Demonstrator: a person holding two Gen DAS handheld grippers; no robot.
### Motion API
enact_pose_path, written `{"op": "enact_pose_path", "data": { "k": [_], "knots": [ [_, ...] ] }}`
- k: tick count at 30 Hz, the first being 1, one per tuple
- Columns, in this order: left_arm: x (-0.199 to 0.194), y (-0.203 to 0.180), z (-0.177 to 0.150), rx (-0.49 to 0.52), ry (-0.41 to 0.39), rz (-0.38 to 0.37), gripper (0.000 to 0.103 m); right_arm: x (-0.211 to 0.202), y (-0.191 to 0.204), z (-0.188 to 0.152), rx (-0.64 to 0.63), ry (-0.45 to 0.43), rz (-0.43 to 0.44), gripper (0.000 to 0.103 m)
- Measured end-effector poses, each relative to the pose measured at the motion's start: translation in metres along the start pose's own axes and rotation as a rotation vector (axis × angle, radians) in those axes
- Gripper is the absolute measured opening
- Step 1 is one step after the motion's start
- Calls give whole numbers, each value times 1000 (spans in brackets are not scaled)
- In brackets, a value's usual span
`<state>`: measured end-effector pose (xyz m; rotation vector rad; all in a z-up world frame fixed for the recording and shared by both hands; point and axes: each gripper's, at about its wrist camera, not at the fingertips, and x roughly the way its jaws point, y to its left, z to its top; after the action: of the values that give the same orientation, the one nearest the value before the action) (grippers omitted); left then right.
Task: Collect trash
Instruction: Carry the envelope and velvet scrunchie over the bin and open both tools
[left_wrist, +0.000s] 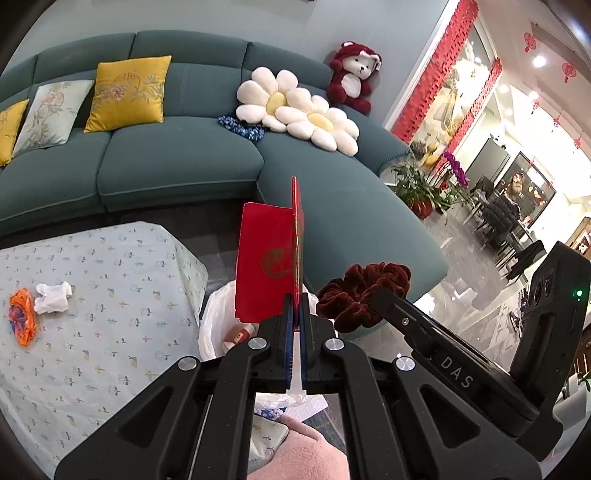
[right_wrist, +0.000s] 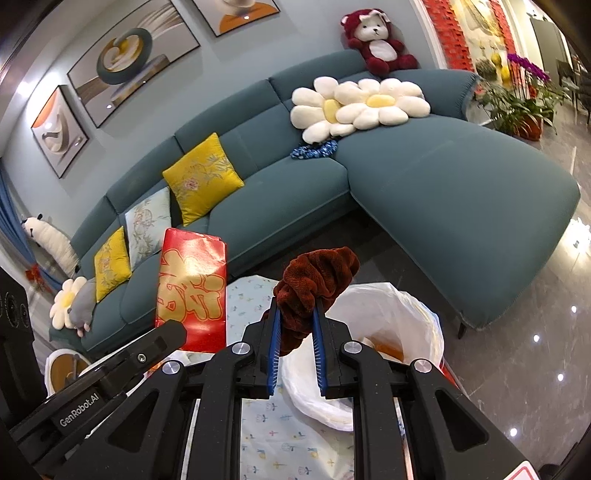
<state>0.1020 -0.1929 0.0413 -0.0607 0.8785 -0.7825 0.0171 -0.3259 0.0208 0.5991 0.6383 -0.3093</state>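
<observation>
Glossy red paper envelope (left_wrist: 267, 258); plush velvet scrunchie (right_wrist: 314, 291); thin crinkled plastic bin bag (right_wrist: 399, 317); polished stone floor (right_wrist: 535, 350).

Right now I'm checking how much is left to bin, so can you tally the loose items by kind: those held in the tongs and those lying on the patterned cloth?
Red envelope, in the left tongs: 1
Dark red scrunchie, in the right tongs: 1
Crumpled white tissue, on the cloth: 1
Orange wrapper, on the cloth: 1
Total: 4

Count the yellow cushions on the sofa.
3 across both views: one large mid-sofa, one smaller further left, patterned pale cushion between them, and another at the left wrist view's edge.
</observation>
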Motion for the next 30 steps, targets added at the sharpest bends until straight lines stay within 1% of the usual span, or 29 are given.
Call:
{"op": "enact_pose_path", "data": {
  "k": [6, 7, 8, 9, 10, 14, 20, 21, 25, 30],
  "knots": [
    [20, 4, -4, -25, 34, -16, 3, 14, -16, -4, 29, 25, -16, 17],
    [21, 5, -3, -29, 30, -19, 7, 16, -16, -5, 32, 29, -18, 18],
    [23, 6, -3, -35, 28, -12, 14, 19, -18, -6, 34, 33, -26, 21],
    [25, 7, -4, -43, 32, -4, 32, 21, -19, -7, 36, 37, -35, 22],
    [26, 9, -4, -49, 28, 12, 42, 23, -19, -7, 40, 41, -42, 23],
    [27, 15, -7, -52, 27, 57, 42, 28, -23, -10, 47, 53, -59, 26],
    [21, 27, -9, -71, 21, 81, 42, 26, -21, -10, 47, 55, -50, 29],
    [20, 28, -9, -72, 20, 86, 42, 26, -18, -10, 44, 55, -48, 31],
    [11, 35, -11, -72, 9, 112, 42, 22, -4, -11, 14, 52, -43, 33],
    [-2, 51, -12, -87, -8, 140, 42, 20, 19, -17, -33, 50, -39, 39]
  ]
}}
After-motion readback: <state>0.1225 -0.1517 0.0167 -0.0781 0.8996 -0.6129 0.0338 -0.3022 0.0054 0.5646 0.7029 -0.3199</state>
